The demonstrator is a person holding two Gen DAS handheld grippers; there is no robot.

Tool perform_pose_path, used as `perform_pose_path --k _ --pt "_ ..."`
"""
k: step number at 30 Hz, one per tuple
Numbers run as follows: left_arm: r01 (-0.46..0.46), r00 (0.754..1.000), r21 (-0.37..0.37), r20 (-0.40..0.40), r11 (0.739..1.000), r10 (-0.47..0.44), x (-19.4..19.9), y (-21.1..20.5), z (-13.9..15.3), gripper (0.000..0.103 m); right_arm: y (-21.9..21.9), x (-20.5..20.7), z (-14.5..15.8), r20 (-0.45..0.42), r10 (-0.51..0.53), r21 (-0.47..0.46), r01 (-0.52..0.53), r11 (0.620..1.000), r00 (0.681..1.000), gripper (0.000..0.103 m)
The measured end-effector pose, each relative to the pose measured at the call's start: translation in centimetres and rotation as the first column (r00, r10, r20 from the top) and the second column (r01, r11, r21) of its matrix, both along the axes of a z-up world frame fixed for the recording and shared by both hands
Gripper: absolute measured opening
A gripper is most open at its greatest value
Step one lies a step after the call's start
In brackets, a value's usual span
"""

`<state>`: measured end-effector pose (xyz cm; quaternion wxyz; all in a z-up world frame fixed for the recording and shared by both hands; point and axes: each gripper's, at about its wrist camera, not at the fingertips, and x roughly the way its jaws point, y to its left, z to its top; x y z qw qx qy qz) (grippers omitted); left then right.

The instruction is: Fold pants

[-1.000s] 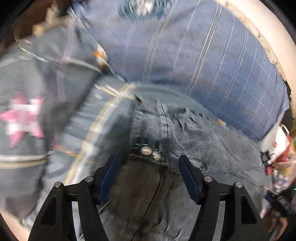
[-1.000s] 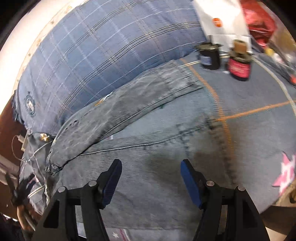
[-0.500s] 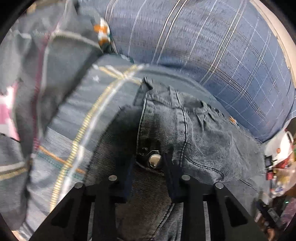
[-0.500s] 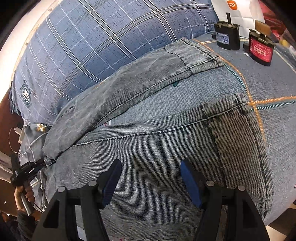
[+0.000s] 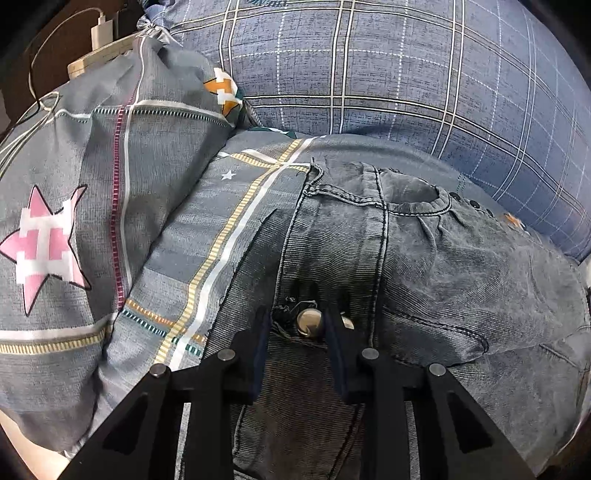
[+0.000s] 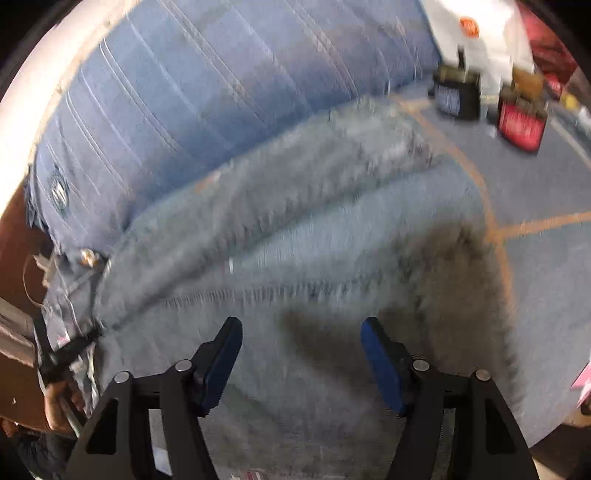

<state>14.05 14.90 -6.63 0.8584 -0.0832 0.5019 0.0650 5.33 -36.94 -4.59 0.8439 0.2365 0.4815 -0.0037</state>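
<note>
Left wrist view is showing my left gripper (image 5: 295,325) pinching the waistband of the jeans (image 5: 443,280), its dark pads clenched on the denim either side of the metal button (image 5: 308,323) (the button itself is sitting in the narrow gap between them). The jeans are lying spread on the grey patterned bedsheet (image 5: 207,251), waistband towards the far side, with an open front pocket (image 5: 413,194) gaping just beyond my fingers; I cannot tell whether anything is inside it. To the left a pillow (image 5: 74,206) with a pink star is bulging up beside the jeans, and along the far side a blue plaid duvet (image 5: 388,74) is pressing close against the waistband. A white charger (image 5: 101,31) with its cable is resting at the far left corner.

Right wrist view is blurred. My right gripper (image 6: 301,354) is hanging over the leg of the jeans (image 6: 314,258), its blue pads spread apart and widening, with nothing grasped between them, only denim lying underneath. The plaid duvet (image 6: 203,92) is crowding the far edge of the leg. On the sheet at the far right two small dark jars are standing, one with a pale label (image 6: 456,94) and one with a red label (image 6: 522,122), and a white bag (image 6: 476,33) is behind them. At the near left a hand (image 6: 61,402) is gripping the other tool's handle.
</note>
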Motion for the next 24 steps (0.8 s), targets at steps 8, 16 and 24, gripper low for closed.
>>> perform_pose_path --k 8,16,24 --pt "-0.003 1.0 -0.003 -0.018 1.0 0.003 0.3 0.0 -0.7 0.035 -9.2 8.1 -0.3 -0.045 -0.245 -0.109 0.239 0.965 0.969 0.08" --pt "-0.015 0.999 0.011 -0.029 1.0 0.015 0.4 0.2 -0.7 0.039 -9.9 11.4 -1.3 -0.14 -0.194 -0.143 0.174 0.974 0.971 0.02" --pt "-0.017 0.999 0.005 -0.043 1.0 0.017 0.5 0.6 -0.2 0.043 -8.1 9.2 -1.4 -0.146 -0.132 -0.359 0.072 0.931 0.98 0.056"
